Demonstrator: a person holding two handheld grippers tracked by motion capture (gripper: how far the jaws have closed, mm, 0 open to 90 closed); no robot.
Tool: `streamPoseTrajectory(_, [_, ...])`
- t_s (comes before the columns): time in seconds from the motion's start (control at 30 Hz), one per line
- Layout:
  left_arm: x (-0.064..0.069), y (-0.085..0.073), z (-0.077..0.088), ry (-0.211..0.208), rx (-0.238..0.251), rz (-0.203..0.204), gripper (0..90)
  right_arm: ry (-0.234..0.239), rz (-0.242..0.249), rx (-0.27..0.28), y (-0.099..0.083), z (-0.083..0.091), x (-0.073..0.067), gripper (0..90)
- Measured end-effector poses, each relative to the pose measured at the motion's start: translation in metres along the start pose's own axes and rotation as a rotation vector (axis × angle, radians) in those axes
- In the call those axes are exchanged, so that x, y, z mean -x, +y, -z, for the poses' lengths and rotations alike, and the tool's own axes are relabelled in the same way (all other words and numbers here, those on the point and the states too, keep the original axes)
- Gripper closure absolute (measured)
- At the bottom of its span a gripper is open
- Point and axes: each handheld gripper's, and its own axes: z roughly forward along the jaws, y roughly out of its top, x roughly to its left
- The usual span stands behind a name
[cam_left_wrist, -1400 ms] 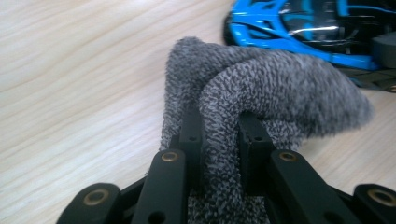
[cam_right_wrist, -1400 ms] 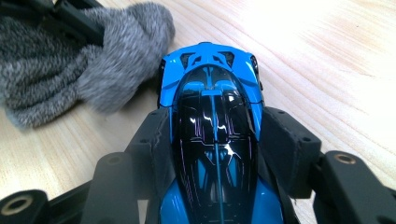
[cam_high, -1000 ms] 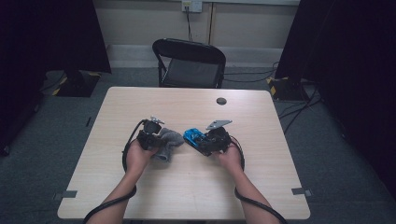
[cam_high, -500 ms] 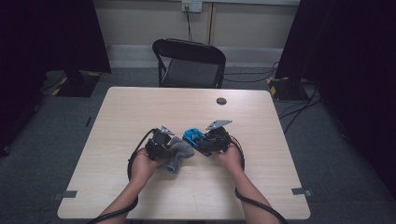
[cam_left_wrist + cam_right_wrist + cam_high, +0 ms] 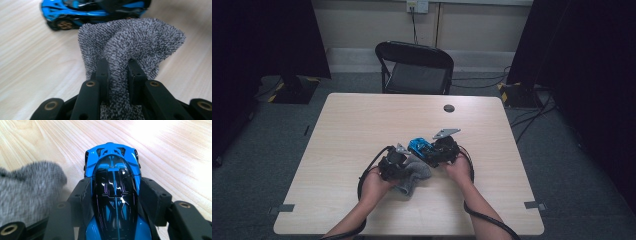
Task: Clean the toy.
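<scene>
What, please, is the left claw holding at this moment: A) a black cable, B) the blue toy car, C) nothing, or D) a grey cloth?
D: in the left gripper view the left claw pinches a fold of the grey cloth, while the blue toy car sits in the right claw.

The desk [image 5: 362,130] is pale wood-grain laminate with rounded corners, bare over most of its top. A small round black disc [image 5: 449,108] lies on it beyond the right hand-held gripper [image 5: 432,150], well apart from it, near the far edge. Farther off past that edge, a black folding chair [image 5: 414,67] stands on the grey carpet [image 5: 562,165]. Behind the chair a cable hangs from a wall socket [image 5: 417,6]. Dark curtains [image 5: 262,40] close off both sides.
</scene>
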Motion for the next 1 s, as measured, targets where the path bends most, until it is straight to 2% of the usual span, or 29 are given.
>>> streamPoseTrajectory(0.23, [0.018,0.004,-0.009,-0.042,-0.010,-0.045,74.9,0.000,-0.004,0.005,-0.001,0.000,0.000,44.3])
streamPoseTrajectory(0.43, [0.033,0.010,-0.018,-0.081,-0.021,-0.100,74.8,0.000,-0.005,0.004,-0.001,0.000,0.000,44.3])
streamPoseTrajectory(0.53, [0.038,0.013,-0.024,-0.096,-0.032,-0.111,74.8,-0.002,-0.005,0.002,-0.001,0.000,0.000,44.3])
streamPoseTrajectory(0.67, [0.037,0.017,-0.033,-0.117,-0.036,-0.090,74.6,-0.002,-0.006,0.006,-0.001,0.000,0.000,44.3])
streamPoseTrajectory(0.77, [0.034,0.018,-0.036,-0.114,-0.034,-0.077,74.5,-0.001,-0.004,0.008,-0.002,0.001,0.000,44.3])
streamPoseTrajectory(0.83, [0.033,0.020,-0.037,-0.097,-0.037,-0.083,74.4,-0.002,-0.003,0.008,-0.002,0.001,0.000,44.3])
streamPoseTrajectory(1.0, [0.029,0.022,-0.038,-0.082,-0.039,-0.076,74.4,-0.003,-0.004,0.010,-0.002,0.001,0.000,44.3])
